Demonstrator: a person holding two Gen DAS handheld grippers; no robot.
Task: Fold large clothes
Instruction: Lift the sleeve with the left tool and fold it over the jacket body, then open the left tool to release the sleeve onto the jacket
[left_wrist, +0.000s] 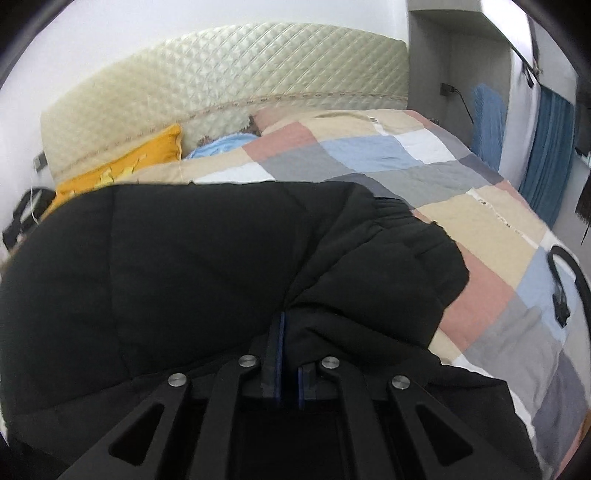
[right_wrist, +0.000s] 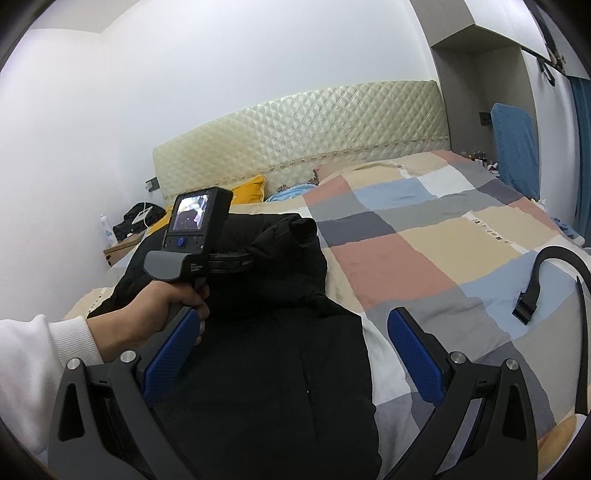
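A large black padded jacket (left_wrist: 192, 266) lies on the bed, one part folded over into a thick bundle. In the left wrist view my left gripper (left_wrist: 290, 334) is shut, and a fold of the jacket is pinched at its blue pads. The right wrist view shows a hand in a white sleeve (right_wrist: 40, 354) holding the left gripper (right_wrist: 242, 263), whose tips are buried in the jacket's bunched upper part (right_wrist: 291, 236). My right gripper (right_wrist: 291, 343) hangs open above the jacket's lower part (right_wrist: 277, 387). Its blue pads (right_wrist: 415, 356) are wide apart with nothing between them.
The bed has a patchwork quilt (right_wrist: 424, 240) and a quilted cream headboard (right_wrist: 314, 125). A yellow pillow (left_wrist: 122, 166) lies at the head. A black strap with a buckle (right_wrist: 532, 291) lies on the quilt at the right. A nightstand with a bottle (right_wrist: 107, 229) stands at the left.
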